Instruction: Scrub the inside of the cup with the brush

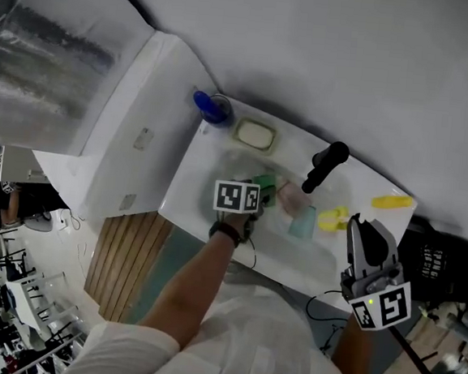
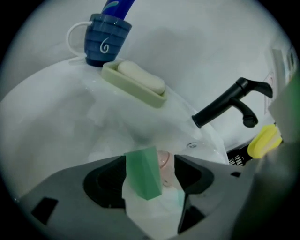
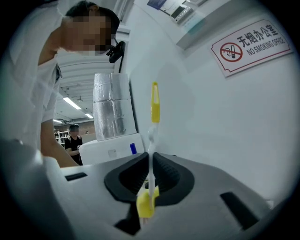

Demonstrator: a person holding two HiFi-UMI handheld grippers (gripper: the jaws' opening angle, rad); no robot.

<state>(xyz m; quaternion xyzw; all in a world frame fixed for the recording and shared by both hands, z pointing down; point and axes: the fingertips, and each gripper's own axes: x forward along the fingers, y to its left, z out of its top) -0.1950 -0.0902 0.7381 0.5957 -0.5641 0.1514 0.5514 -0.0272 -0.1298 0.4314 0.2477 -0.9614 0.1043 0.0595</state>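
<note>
In the left gripper view a green faceted cup (image 2: 143, 173) stands tilted between the jaws of my left gripper (image 2: 150, 164). It leans on the left jaw with a gap to the right one, so the gripper is open. A pink cup (image 2: 165, 161) lies just behind it. In the head view the left gripper (image 1: 261, 199) reaches into the white sink (image 1: 198, 179), at the green cup (image 1: 265, 183). My right gripper (image 3: 151, 161) is shut on a thin brush (image 3: 154, 101) with a yellow handle, held up above the sink's right end (image 1: 333, 219).
A blue mug (image 2: 105, 40) and a soap dish (image 2: 138, 84) sit on the sink's far rim. The black faucet (image 2: 229, 105) juts over the basin. A yellow item (image 1: 391, 202) lies on the counter. A teal piece (image 1: 302, 222) lies in the basin. A no-smoking sign (image 3: 255, 44) hangs on the wall.
</note>
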